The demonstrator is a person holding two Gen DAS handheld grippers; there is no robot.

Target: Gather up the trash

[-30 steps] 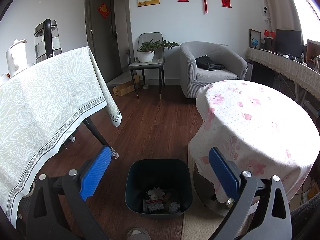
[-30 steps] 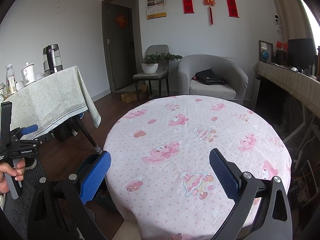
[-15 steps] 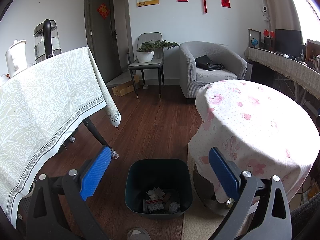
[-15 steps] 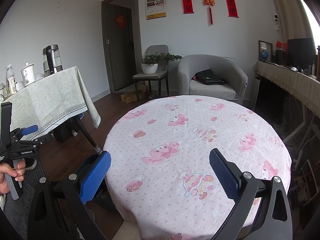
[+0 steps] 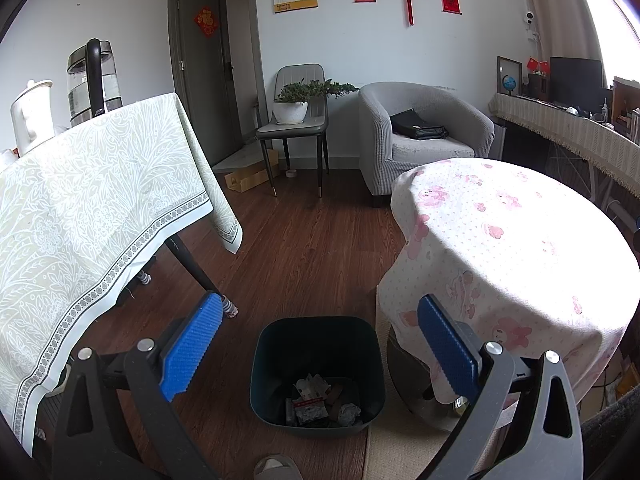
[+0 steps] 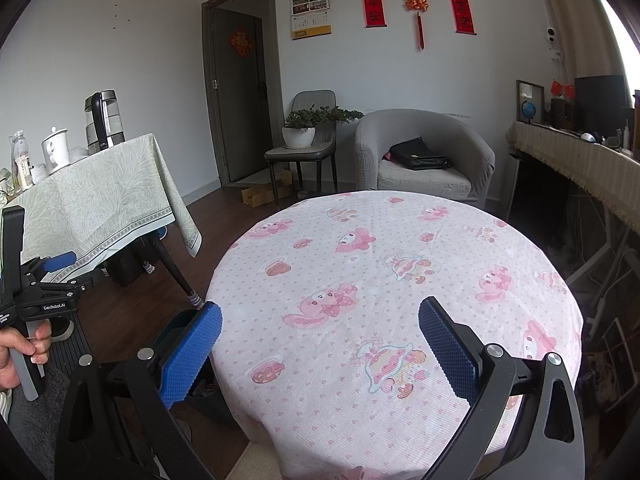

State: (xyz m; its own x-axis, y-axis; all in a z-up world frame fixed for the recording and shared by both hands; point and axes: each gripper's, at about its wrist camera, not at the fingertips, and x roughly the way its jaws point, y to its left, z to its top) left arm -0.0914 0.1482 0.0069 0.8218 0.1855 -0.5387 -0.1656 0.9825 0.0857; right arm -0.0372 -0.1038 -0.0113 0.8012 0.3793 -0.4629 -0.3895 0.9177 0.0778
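Left wrist: left gripper (image 5: 320, 344) wide apart (holding nothing) above bin (image 5: 318, 372).

Left wrist view: we look down over bin (image 5: 317, 372) on floor, close. Right wrist view: we face round counter (image 6: 400, 280) from above. Both share armchair (image 5: 420, 136), door wall.

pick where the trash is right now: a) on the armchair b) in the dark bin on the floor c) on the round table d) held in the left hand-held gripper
b: crumpled paper and wrappers lie at the bottom of the bin, the round table has only its pink cloth on top, and the left hand-held gripper is open and empty above the bin.
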